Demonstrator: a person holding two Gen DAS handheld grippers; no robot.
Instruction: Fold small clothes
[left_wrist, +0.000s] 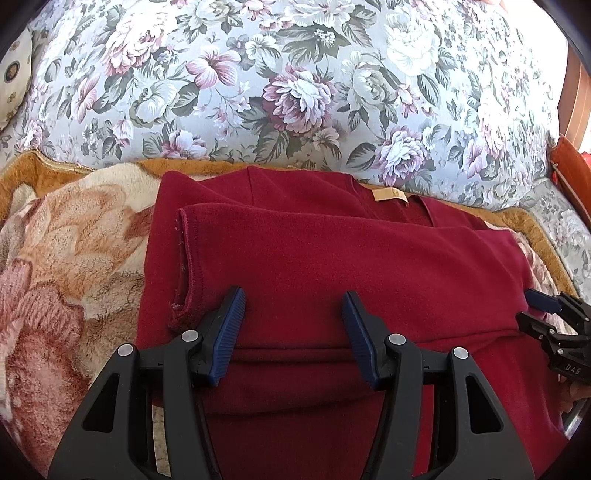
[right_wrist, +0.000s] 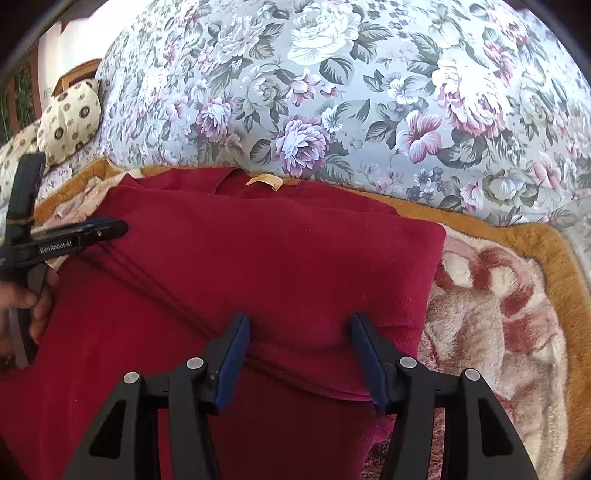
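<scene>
A dark red fleece top (left_wrist: 332, 258) lies flat on a plush blanket, with its tan neck label (left_wrist: 391, 195) at the far edge. One sleeve is folded across the body, and its cuff (left_wrist: 184, 266) lies at the left. My left gripper (left_wrist: 293, 295) hovers low over the near part of the top, jaws apart, no cloth pinched between them. My right gripper (right_wrist: 301, 319) stands open over a folded edge of the top (right_wrist: 258, 258), nothing clamped. It also shows at the garment's right edge (left_wrist: 535, 302). The left gripper (right_wrist: 107, 227) shows at the garment's left side.
A big floral cushion (left_wrist: 295, 92) rises right behind the garment. The plush beige and rust blanket (right_wrist: 498, 314) with an ochre border spreads on both sides. A small patterned pillow (right_wrist: 70, 118) sits at far left. A hand (right_wrist: 33, 299) holds the left gripper's handle.
</scene>
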